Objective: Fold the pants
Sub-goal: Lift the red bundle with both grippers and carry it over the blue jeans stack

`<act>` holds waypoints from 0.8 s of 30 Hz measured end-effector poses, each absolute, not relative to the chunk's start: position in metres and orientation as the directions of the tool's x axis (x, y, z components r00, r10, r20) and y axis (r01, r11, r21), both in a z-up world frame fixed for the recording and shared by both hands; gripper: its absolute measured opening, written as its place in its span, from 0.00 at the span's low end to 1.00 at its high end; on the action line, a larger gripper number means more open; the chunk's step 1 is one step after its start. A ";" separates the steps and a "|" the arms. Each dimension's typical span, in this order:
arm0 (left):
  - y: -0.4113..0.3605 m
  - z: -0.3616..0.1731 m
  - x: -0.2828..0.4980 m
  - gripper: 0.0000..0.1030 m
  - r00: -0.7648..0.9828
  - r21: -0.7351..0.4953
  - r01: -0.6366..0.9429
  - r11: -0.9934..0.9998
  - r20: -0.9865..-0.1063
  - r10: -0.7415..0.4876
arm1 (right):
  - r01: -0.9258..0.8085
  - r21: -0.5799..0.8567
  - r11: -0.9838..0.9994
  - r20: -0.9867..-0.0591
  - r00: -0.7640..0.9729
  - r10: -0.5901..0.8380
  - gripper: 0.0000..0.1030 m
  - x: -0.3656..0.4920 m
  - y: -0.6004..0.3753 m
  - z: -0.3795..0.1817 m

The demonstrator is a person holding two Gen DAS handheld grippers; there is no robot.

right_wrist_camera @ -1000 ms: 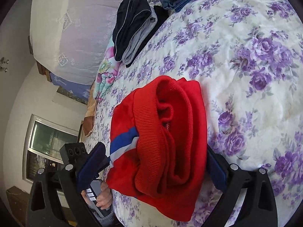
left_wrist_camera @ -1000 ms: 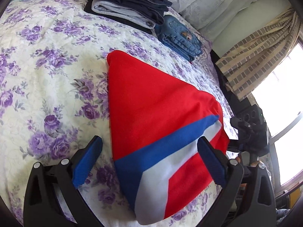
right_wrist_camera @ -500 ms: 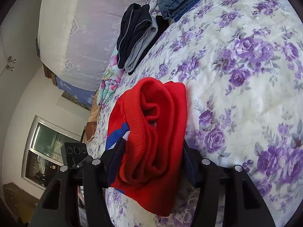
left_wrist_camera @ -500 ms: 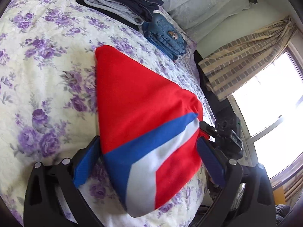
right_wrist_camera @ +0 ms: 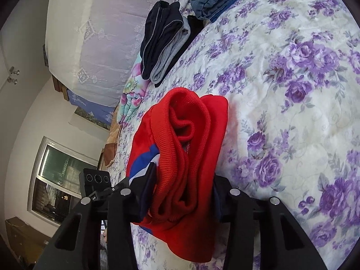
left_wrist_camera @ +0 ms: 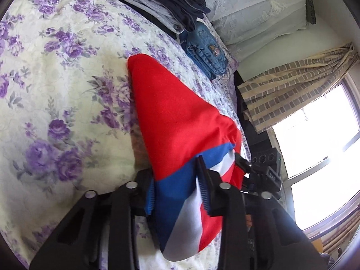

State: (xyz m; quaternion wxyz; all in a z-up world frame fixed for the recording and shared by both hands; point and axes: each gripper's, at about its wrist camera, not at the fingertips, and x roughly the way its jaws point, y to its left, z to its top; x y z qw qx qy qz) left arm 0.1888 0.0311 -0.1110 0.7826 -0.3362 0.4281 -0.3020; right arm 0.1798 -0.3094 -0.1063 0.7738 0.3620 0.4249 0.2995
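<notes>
The folded red fleece pants with a blue and white diagonal stripe (left_wrist_camera: 177,121) lie on the bed with the cream, purple-flowered cover (left_wrist_camera: 56,85), near its edge closest to the cameras. The left gripper (left_wrist_camera: 177,193) has its blue-padded fingers (left_wrist_camera: 150,194) closed in on the striped end of the pants, pinching the fabric between them. In the right wrist view the right gripper (right_wrist_camera: 180,199) is clamped on the bunched ribbed red waistband end (right_wrist_camera: 186,153), which bulges up between its narrowed fingers. Toward the far edge of the bed a stack of folded dark navy and grey garments (left_wrist_camera: 166,2) sits beside a folded pile of blue denim jeans (left_wrist_camera: 205,49); both are well apart from the red pants. Beyond the bed's side hangs a striped beige curtain (left_wrist_camera: 292,83) by a bright window.
</notes>
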 end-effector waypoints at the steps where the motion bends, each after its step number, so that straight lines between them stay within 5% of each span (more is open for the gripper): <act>1: 0.029 -0.107 0.187 0.24 0.455 -0.773 0.194 0.604 -0.474 -0.754 | -0.169 0.810 0.562 -0.435 0.469 0.769 0.35 0.176 -0.310 -0.102; 10: -0.031 -0.036 0.213 0.21 0.443 -0.611 0.377 0.696 -0.541 -0.715 | -0.205 0.781 0.590 -0.404 0.555 0.728 0.33 0.176 -0.345 -0.064; 24: -0.175 0.124 0.511 0.21 0.568 -0.405 0.533 0.743 -0.479 -0.669 | -0.233 0.657 0.717 -0.294 0.796 0.528 0.33 0.402 -0.464 0.083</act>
